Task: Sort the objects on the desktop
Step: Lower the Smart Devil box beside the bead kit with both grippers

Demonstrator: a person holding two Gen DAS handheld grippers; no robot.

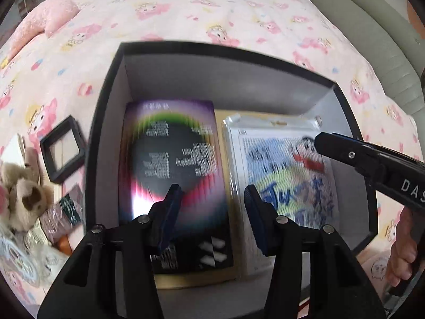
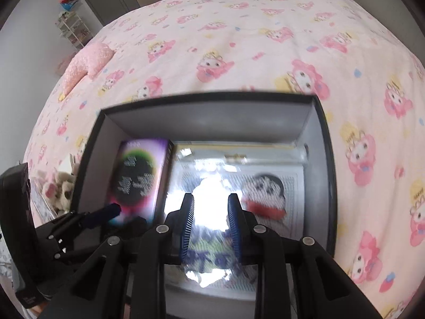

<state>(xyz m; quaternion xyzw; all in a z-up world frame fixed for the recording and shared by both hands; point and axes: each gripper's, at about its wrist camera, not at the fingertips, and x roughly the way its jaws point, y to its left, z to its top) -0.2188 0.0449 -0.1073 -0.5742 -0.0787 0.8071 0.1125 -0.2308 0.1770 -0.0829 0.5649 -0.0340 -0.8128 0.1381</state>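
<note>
A: What's in the black box (image 1: 106, 111) on the bed (image 1: 212, 13)?

B: Two flat things: a glossy dark book (image 1: 175, 164), then a plastic-wrapped cartoon pack (image 1: 281, 175).

A: Grippers?

B: Left hand-held gripper (image 1: 212, 199) and right hand-held gripper (image 2: 211, 210) both gape, gripping nothing.

- White capitals "DAS" can be read on the black body of the right gripper (image 1: 398, 175), at about 3 o'clock in the left wrist view; the word runs off the edge.
- The dark box (image 1: 175, 186) with the rainbow ring carries lines of pale print, too blurred to read.
- The cartoon package (image 1: 287, 183) bears big blue characters, smeared and unreadable.
</note>
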